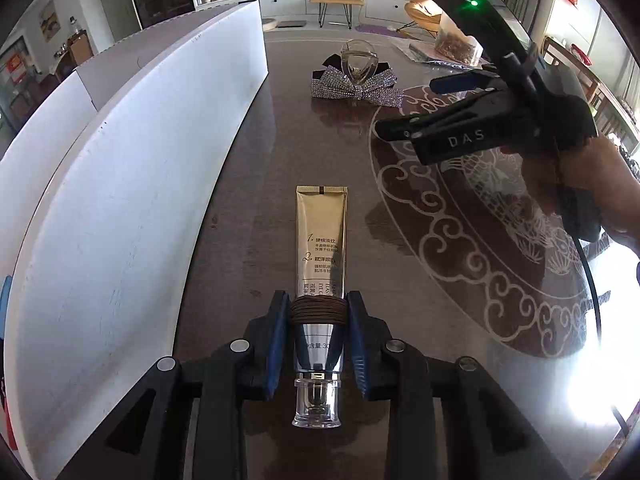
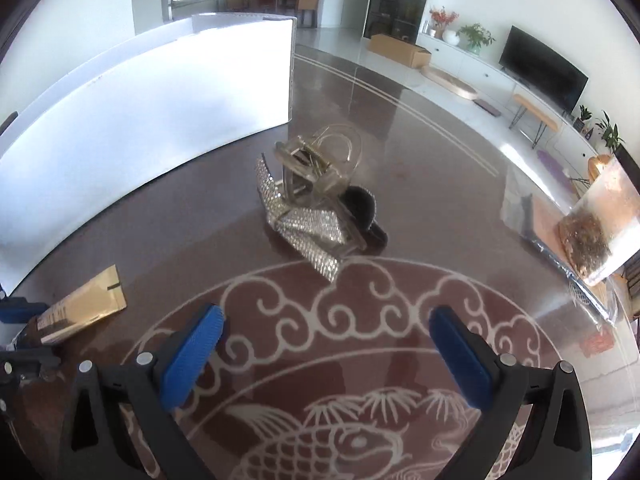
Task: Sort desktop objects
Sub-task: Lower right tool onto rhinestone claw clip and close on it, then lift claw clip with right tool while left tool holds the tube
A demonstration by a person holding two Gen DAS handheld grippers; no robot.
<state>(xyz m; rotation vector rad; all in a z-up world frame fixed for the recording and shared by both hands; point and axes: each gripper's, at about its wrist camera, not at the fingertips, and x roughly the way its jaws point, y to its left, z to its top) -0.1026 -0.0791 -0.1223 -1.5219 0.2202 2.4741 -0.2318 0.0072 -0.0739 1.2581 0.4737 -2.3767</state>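
Observation:
A gold cosmetic tube (image 1: 320,240) with a clear cap lies on the dark table, pointing away from me. My left gripper (image 1: 319,304) is shut on it, the blue pads pressing a brown band near the cap end. The tube's gold end (image 2: 84,304) also shows at the left of the right wrist view. My right gripper (image 2: 326,320) stands wide open above the white cloud pattern, with nothing between its fingers. In the left wrist view the right gripper (image 1: 408,106) hovers at the upper right, held by a gloved hand.
A rhinestone bow (image 2: 312,220) with a clear claw clip (image 2: 320,164) on it lies mid-table, beyond the right gripper. A clear bag of dried brown bits (image 2: 592,232) stands at the right. A tall white board (image 1: 120,160) walls off the left side. The table (image 2: 320,380) bears a koi design.

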